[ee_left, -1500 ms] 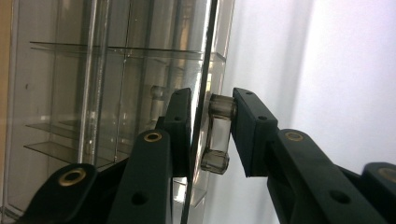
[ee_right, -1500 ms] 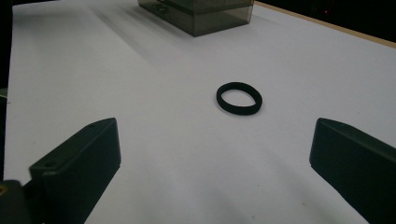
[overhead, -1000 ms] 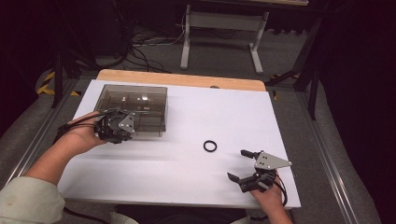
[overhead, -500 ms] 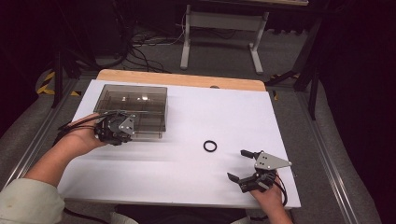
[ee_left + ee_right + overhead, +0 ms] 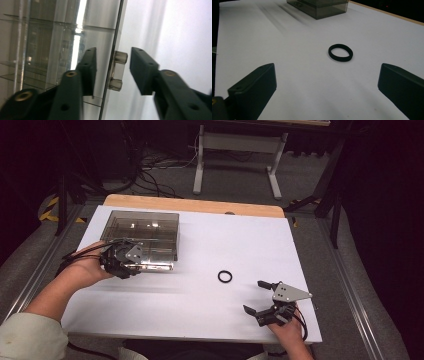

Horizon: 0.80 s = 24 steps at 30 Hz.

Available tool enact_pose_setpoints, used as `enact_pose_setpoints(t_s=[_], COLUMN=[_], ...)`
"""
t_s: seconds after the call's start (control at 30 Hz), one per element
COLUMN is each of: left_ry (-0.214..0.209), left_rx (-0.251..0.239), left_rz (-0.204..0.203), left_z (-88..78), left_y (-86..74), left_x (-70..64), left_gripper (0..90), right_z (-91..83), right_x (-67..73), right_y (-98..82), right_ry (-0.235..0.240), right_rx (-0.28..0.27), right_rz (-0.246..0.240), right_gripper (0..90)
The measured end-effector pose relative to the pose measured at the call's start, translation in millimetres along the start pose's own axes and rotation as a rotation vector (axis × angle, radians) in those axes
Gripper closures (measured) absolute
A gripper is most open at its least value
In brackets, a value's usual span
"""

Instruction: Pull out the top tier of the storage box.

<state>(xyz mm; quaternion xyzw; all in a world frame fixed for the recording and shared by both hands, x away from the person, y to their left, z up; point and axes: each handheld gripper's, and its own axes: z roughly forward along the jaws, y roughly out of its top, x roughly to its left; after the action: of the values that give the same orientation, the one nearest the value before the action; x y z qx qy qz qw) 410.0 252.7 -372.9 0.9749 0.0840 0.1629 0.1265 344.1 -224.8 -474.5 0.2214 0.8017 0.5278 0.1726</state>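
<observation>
My left tool (image 5: 112, 72) had just been opening around the box's latch tab (image 5: 117, 71), pads clear of it, at the box (image 5: 142, 237) on the tabletop's left. Right tool (image 5: 324, 100) sat open facing the ring (image 5: 340, 52) mid-tabletop; next I'd need to lift that lid, I reckoned.

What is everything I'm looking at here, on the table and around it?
Clear box: one, smoky transparent plastic with inner dividers, back left of the table.
Latch tab: one, clear, on the box's near edge, between the left gripper's jaws with a gap at one side.
Ring: one, black, flat on the table right of the middle.
Table: one, white top with a wooden far edge.
Stand: one, pale metal legs, on the floor behind the table.
Cables: several, dark, on the floor behind.
Left gripper: black, at the box's front edge, jaws just opening.
Right gripper: black, open, near right, facing the ring.
</observation>
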Motion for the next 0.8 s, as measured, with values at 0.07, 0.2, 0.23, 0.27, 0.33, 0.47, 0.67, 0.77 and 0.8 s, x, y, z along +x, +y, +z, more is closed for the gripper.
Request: enact_pose_setpoints(t_s=[0.07,0.2,0.23,0.27,0.33,0.47,0.67,0.77,0.8], left_ry=[-0.003,-0.014,-0.014,-0.016,-0.011,0.001,-0.008,-0.008,-0.010], left_rx=[-0.038,-0.150,-0.150,-0.173,-0.208,-0.274,-0.322,-0.323,-0.325], left_rz=[-0.023,-0.075,-0.075,-0.086,-0.107,-0.129,-0.140,-0.141,-0.141], left_z=[-4.4,-18.1,-18.1,-20.7,-25.2,-32.0,-37.4,-37.1,-36.9], left_y=[0.0,1.6,1.6,2.3,4.4,8.1,14.1,17.1,17.7], left_x=[-0.7,-1.0,-1.0,-1.5,-2.9,-5.9,-9.0,-11.0,-11.4], left_gripper=[52.1,43.4,40.5,40.5,32.7,23.3,18.7,17.9,17.6], right_z=[-0.1,-0.2,-0.2,-0.3,-0.3,-0.2,-0.3,-0.2,-0.3], right_x=[0.0,0.1,0.1,0.1,0.1,0.2,0.1,-0.1,-0.1], right_y=[0.0,-0.1,-0.1,-0.2,-0.2,-0.1,-0.1,-0.1,-0.1], right_ry=[0.000,-0.001,-0.001,-0.001,-0.001,-0.001,0.000,0.001,0.000], right_rx=[0.000,0.000,0.000,0.000,0.000,0.001,0.000,-0.002,0.000], right_rz=[0.000,-0.003,-0.003,-0.003,-0.003,-0.001,0.001,0.002,0.001], right_gripper=[2.6,2.6,2.6,2.6,2.6,2.6,2.6,2.6,2.5])
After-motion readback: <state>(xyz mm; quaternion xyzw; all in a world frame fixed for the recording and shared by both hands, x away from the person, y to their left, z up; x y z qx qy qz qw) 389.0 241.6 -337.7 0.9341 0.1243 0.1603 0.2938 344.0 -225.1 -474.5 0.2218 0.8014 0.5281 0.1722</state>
